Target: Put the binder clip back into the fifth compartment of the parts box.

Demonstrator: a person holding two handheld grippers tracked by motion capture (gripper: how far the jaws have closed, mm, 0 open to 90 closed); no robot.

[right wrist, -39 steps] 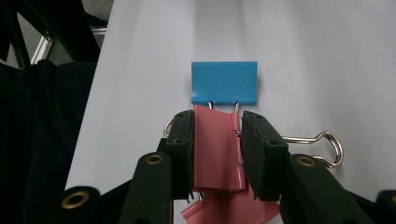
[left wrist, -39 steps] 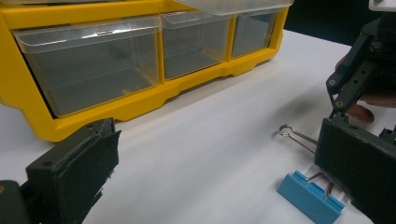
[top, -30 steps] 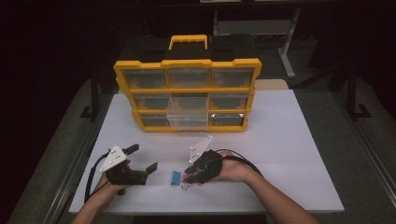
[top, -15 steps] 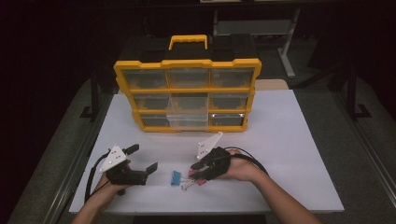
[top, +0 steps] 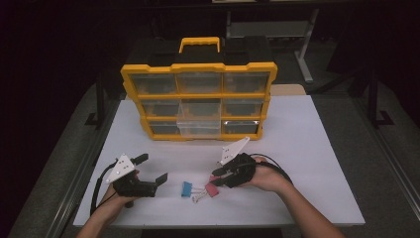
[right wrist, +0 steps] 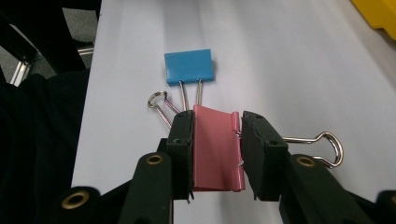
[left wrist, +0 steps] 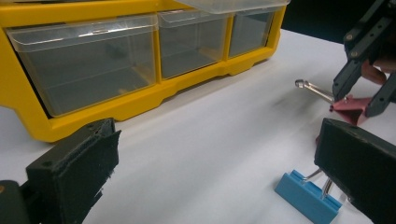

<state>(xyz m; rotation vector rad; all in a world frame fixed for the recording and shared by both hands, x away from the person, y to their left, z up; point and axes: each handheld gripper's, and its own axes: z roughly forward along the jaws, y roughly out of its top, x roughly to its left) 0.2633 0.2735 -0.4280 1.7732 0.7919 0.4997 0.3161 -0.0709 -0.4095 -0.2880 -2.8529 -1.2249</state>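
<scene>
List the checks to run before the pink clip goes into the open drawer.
1. Grip: right gripper shut on the pink clip, pads on both sides: ok.
2. Clip lifted off the table: cannot tell.
3. Blue clip apart from the pink one: ok.
4. Drawer in the yellow organizer pulled out: ok.
5. Left gripper open and off to the side, out of the path: ok.
</scene>
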